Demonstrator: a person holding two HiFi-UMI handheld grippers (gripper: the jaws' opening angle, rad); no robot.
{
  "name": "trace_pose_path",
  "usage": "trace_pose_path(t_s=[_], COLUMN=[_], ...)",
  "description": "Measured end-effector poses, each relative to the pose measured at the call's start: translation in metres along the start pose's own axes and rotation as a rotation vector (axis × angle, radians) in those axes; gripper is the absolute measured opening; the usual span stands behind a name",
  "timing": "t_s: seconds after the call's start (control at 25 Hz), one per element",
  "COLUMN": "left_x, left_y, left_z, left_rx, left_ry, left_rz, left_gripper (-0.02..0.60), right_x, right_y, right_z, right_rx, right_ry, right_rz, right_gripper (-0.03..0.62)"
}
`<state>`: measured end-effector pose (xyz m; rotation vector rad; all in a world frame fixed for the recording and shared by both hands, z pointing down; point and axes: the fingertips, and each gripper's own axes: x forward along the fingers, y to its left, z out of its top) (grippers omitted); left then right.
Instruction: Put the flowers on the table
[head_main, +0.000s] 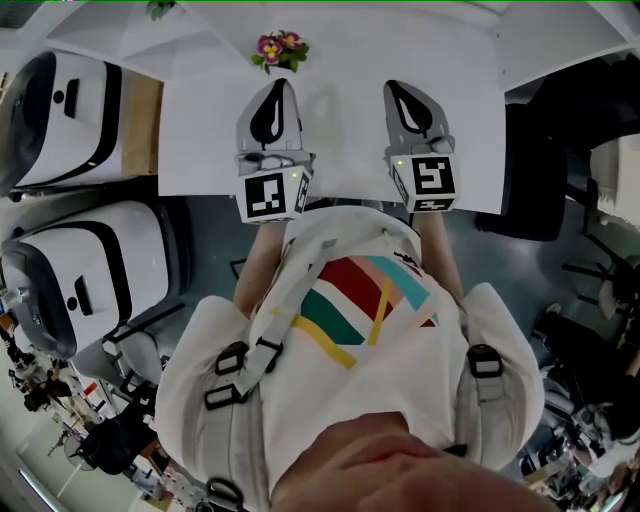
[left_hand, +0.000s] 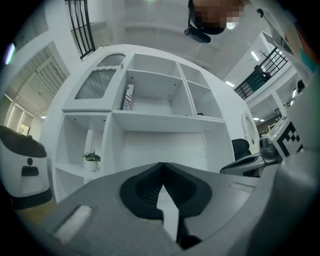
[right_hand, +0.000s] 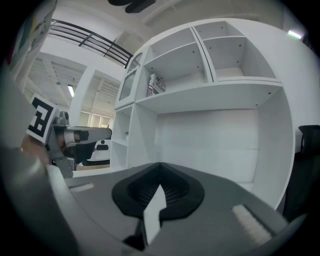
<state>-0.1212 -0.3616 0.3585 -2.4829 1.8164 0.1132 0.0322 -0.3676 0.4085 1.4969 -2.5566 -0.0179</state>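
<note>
Pink and yellow against white: flowers (head_main: 279, 49) with green leaves, down on the surface (head_main: 345, 140) near its far edge. Straight ahead of the left tool (head_main: 279, 86), just past its tip, apart from it with a strip of bare top between. Ahead and off to the left of the right tool (head_main: 401, 88), farther from that one than from the left.

Shut, both. On the left tool (left_hand: 161, 165), jaws met at the tips in its own view, dark ribbed pads together, nothing caught between. Same on the right tool (right_hand: 160, 165): tips closed, empty. Held side by side over the near half of the surface, apart from each other, both pointing away from the person toward the far edge, marker cubes at the back ends.

Beyond the left tool's jaws, a white shelf unit (left_hand: 165, 100): a small potted plant (left_hand: 91, 161) low on its left side, books (left_hand: 128, 97) upright one level higher. Same shelf unit beyond the right tool's jaws, with the left tool off at the left edge of that view. To the left of the left tool, off the surface, two white machines (head_main: 70, 120) with black trim; to the right of the right tool, a black chair (head_main: 535, 190).
</note>
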Motion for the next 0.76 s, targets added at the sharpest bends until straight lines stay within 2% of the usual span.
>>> trace_pose_path(t_s=[0.4,0.76], left_x=[0.0037,0.0077], left_y=[0.0018,0.0055], left_z=[-0.0056,-0.0026], left_rx=[-0.019,-0.030], left_ry=[0.025,0.015], left_rz=[0.004,0.006], left_gripper=[0.005,0.005], right_x=[0.0028,0.0086], right_y=[-0.0050,-0.0058], right_z=[-0.0071,-0.0076], right_rx=[0.011,0.010], right_ry=[0.012,0.011], right_rz=[-0.009,-0.003], right_gripper=[0.000,0.000])
